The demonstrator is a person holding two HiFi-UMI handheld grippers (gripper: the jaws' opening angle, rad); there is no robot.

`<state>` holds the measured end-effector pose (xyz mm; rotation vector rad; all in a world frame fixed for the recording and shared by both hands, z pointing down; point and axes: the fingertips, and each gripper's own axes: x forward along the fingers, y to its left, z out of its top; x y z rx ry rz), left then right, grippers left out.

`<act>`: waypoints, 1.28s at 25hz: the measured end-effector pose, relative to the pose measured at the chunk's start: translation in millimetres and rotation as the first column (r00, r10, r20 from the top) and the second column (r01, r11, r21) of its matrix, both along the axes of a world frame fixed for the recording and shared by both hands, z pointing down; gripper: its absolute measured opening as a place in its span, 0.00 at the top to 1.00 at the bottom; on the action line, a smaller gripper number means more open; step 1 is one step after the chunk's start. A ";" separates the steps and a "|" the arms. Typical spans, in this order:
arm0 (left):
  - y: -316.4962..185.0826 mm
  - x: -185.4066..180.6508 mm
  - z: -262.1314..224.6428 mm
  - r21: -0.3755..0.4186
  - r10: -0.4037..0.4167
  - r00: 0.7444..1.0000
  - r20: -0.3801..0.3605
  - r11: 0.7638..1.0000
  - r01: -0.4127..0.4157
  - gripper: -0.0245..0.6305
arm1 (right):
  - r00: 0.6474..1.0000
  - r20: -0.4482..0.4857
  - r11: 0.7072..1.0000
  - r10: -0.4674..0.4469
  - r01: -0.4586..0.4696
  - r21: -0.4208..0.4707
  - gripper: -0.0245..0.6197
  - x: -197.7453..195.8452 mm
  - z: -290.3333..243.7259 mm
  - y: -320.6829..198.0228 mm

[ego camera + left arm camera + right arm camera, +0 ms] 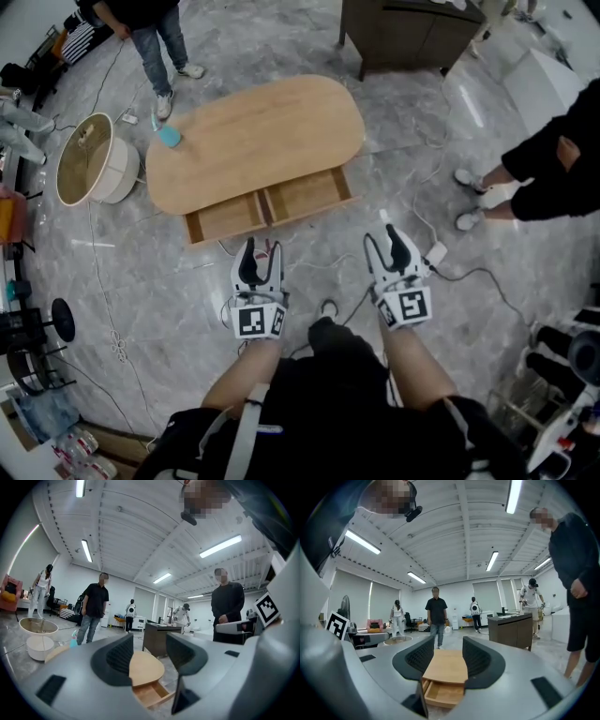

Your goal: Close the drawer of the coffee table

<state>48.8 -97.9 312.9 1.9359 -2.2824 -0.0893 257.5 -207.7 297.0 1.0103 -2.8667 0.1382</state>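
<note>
– Drawer (267, 206) first: where does it sit?
– It is pulled out of the 6 o'clock side of the oval wooden bench (258, 131). It is light wood inside, with a divider making two compartments.
– And the grippers?
– Both hang over the grey marble floor (159, 309), short of the drawer. The left gripper (262, 249) is at 6 o'clock from the drawer front, near it but apart. The right gripper (384, 242) is at about 5 o'clock from the drawer's right corner, also apart.
– Jaws?
– In the left gripper view the left gripper (149, 656) has its jaws wide, holding nothing. The bench top (146, 667) and the open drawer (150, 693) show through the gap. In the right gripper view the right gripper (447, 656) is the same, jaws wide and empty. The drawer (443, 692) is centred below the gap.
– Anything on the bench?
– A small blue object (169, 137) at its 9 o'clock edge.
– Around it?
– A round side table (89, 159) stands at 9 o'clock from the bench, and a dark cabinet (412, 33) at 1 o'clock. A person in jeans (155, 37) stands at 11 o'clock and a person in black (553, 159) at 3 o'clock. Cables (469, 277) trail over the floor by the right gripper.
</note>
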 end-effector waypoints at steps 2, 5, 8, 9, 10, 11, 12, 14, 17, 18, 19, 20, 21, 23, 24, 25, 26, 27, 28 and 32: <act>-7.2 5.3 4.7 -0.004 0.000 1.000 0.002 1.000 0.000 0.65 | 1.000 -0.002 1.000 -0.008 0.008 0.004 0.69 -1.6 5.6 -6.5; -16.5 15.0 13.1 -0.009 0.001 1.000 -0.004 1.000 -0.001 0.65 | 1.000 -0.009 1.000 -0.022 0.022 -0.007 0.69 -3.0 17.9 -12.7; -24.0 22.6 25.8 -0.020 0.002 1.000 -0.003 1.000 -0.002 0.65 | 0.999 -0.021 0.999 -0.038 0.038 -0.003 0.69 -3.3 31.5 -19.8; -27.0 24.0 30.6 -0.026 0.002 1.000 -0.004 1.000 -0.002 0.65 | 0.999 -0.033 0.999 -0.040 0.040 0.003 0.69 -1.6 38.8 -23.8; -29.9 24.9 36.1 -0.032 0.000 1.000 -0.004 0.999 -0.001 0.65 | 0.998 -0.040 0.999 -0.039 0.039 0.002 0.69 -0.9 44.9 -27.5; -32.2 25.7 42.5 -0.038 -0.001 1.000 -0.004 0.999 0.001 0.65 | 0.998 -0.041 0.999 -0.038 0.038 -0.004 0.69 -1.3 49.4 -30.1; -34.0 26.3 49.8 -0.042 -0.003 1.000 -0.001 0.999 0.003 0.65 | 0.999 -0.038 0.999 -0.037 0.036 -0.016 0.70 -2.5 53.8 -31.4; -38.2 25.9 65.0 -0.045 -0.011 1.000 -0.001 0.999 0.011 0.65 | 0.999 -0.040 0.999 -0.036 0.035 -0.042 0.69 -4.7 70.0 -33.2; -45.0 21.2 96.3 -0.058 -0.023 1.000 -0.016 0.998 0.022 0.65 | 0.997 -0.073 0.999 -0.037 0.035 -0.039 0.69 -6.6 111.8 -40.1; -47.7 19.6 108.0 -0.058 -0.023 1.000 -0.020 0.998 0.021 0.65 | 0.996 -0.081 0.999 -0.036 0.033 -0.036 0.69 -8.7 125.3 -42.7; -50.1 18.3 120.0 -0.055 -0.020 1.000 -0.024 0.998 0.019 0.65 | 0.996 -0.087 0.999 -0.032 0.029 -0.040 0.69 -11.6 138.7 -44.6; -51.5 17.1 133.6 -0.055 -0.014 1.000 -0.021 0.998 0.013 0.65 | 0.995 -0.092 0.999 -0.028 0.024 -0.047 0.69 -14.9 152.2 -45.5; -52.1 15.4 149.3 -0.060 -0.005 1.000 -0.013 0.998 0.005 0.65 | 0.995 -0.093 0.998 -0.024 0.019 -0.054 0.70 -18.6 166.1 -46.2; -53.5 9.8 183.0 -0.068 0.001 1.000 -0.009 0.998 -0.002 0.65 | 0.997 -0.076 0.998 -0.017 0.012 -0.070 0.69 -26.7 194.4 -48.1; -54.9 7.2 199.8 -0.069 0.002 1.000 -0.012 0.998 -0.003 0.65 | 0.998 -0.069 0.997 -0.014 0.009 -0.075 0.69 -29.9 209.9 -50.0; -56.7 5.4 216.6 -0.070 0.005 1.000 -0.015 0.997 -0.006 0.65 | 0.997 -0.073 0.997 -0.012 0.007 -0.077 0.69 -32.0 227.4 -52.5; -58.7 4.7 233.5 -0.075 0.010 1.000 -0.018 0.997 -0.012 0.65 | 0.997 -0.078 0.997 -0.013 0.006 -0.078 0.69 -34.5 245.0 -54.7; -60.7 4.8 249.7 -0.079 0.016 1.000 -0.023 0.997 -0.018 0.65 | 0.997 -0.075 0.997 -0.013 0.007 -0.080 0.69 -38.2 261.2 -56.3; -63.0 5.4 263.7 -0.078 0.021 0.999 -0.032 0.997 -0.023 0.65 | 0.997 -0.070 0.997 -0.015 0.009 -0.082 0.69 -42.4 276.3 -57.3; -73.9 8.9 308.2 -0.061 0.032 0.998 -0.059 0.998 -0.036 0.65 | 0.997 -0.073 0.997 -0.026 0.021 -0.074 0.69 -54.1 327.1 -65.8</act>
